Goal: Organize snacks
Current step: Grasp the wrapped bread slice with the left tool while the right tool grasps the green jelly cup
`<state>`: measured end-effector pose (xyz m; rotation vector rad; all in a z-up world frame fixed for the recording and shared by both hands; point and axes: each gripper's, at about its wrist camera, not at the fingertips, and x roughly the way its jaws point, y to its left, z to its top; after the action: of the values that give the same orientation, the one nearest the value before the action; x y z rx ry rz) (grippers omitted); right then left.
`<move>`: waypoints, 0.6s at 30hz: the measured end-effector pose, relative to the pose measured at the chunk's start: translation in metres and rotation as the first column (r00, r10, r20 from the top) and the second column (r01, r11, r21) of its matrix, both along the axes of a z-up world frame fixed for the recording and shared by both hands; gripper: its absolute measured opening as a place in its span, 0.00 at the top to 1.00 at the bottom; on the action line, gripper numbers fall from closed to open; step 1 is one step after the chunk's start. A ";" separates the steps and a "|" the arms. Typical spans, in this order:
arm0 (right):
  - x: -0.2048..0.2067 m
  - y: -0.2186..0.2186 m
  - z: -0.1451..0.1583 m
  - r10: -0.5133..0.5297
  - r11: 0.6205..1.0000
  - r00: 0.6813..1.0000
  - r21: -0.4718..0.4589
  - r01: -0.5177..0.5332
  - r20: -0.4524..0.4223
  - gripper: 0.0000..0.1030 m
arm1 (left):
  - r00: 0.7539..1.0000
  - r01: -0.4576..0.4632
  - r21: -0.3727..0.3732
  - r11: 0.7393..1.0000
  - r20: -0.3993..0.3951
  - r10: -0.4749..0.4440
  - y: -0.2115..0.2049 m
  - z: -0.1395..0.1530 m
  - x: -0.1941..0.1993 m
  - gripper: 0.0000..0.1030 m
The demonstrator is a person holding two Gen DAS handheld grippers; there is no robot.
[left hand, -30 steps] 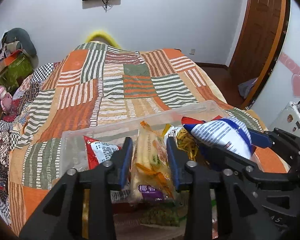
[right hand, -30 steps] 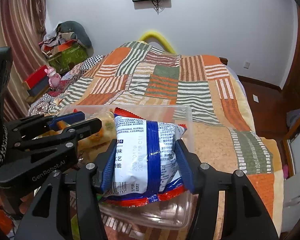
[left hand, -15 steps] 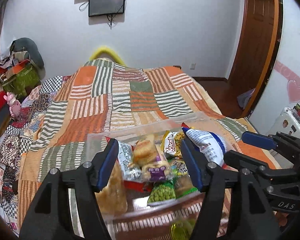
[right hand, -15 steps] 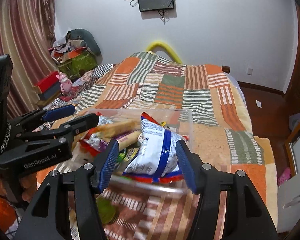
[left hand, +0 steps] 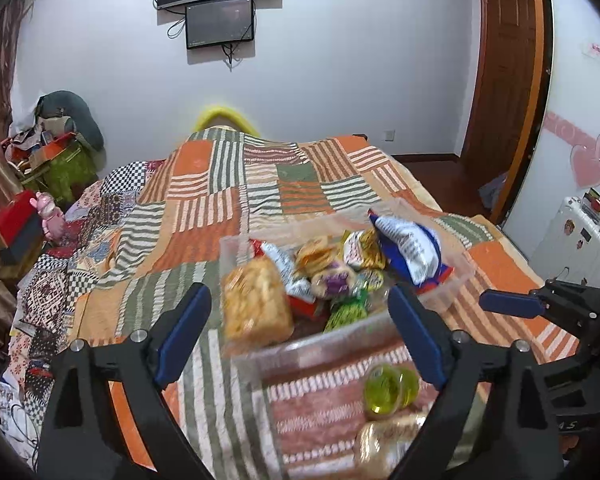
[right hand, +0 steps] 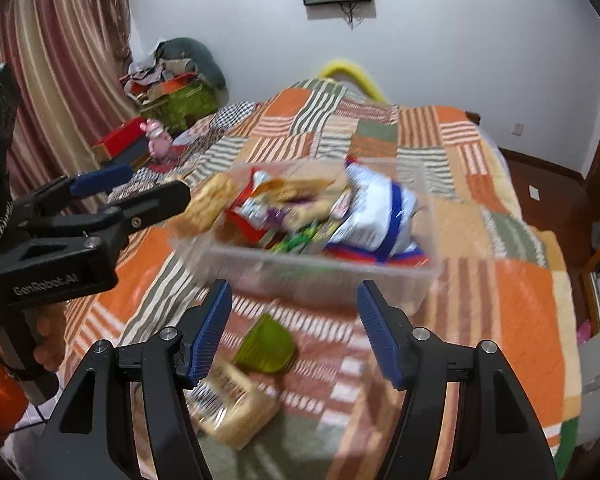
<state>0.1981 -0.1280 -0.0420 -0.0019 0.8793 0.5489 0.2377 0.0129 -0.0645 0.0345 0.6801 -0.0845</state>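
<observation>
Most of the sorting looks done. Ahead of both grippers a clear plastic bin (left hand: 456, 276) sits on the patchwork quilt (left hand: 228, 200), heaped with wrapped snacks, and only two items lie outside it, on the near side.

Left to right in the left wrist view: the left gripper (left hand: 300, 334) is empty, its jaws opening wide with nothing between the pads. Just beyond its left finger, at the bin's left end, stands one clear bag of golden biscuits (left hand: 256, 304). Next comes a jumble of small packets, at least five but too overlapped to count surely. At the bin's right end lies one blue-and-white bag (left hand: 410, 246).

On the quilt just inside the left gripper's right finger lie one green jelly cup (left hand: 388, 394) and, nearer still, one tan packet of cakes (left hand: 388, 446); these two are what I judge remains.

The right gripper (right hand: 294, 330) is also empty, its jaws opening, hanging just above the jelly cup and tan packet, with the bin beyond its tips.
</observation>
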 end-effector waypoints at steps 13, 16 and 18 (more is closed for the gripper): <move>0.006 0.032 -0.051 0.032 0.999 0.991 -0.037 -0.038 -0.127 0.40 | 0.990 -0.004 -0.009 1.000 -0.144 0.002 0.023 -0.048 -0.035 0.10; 0.008 0.038 -0.062 0.036 0.998 0.988 -0.047 -0.044 -0.153 0.43 | 0.984 -0.021 -0.009 1.000 -0.178 0.019 0.028 -0.061 -0.036 0.10; 0.009 0.042 -0.067 0.041 0.998 0.985 -0.048 -0.049 -0.169 0.46 | 0.981 -0.026 -0.012 1.000 -0.191 0.023 0.031 -0.066 -0.037 0.10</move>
<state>0.2069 -0.0862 -0.1089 -0.0233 1.0600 0.5742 0.2009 0.0437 -0.1303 0.0038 0.8717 -0.0693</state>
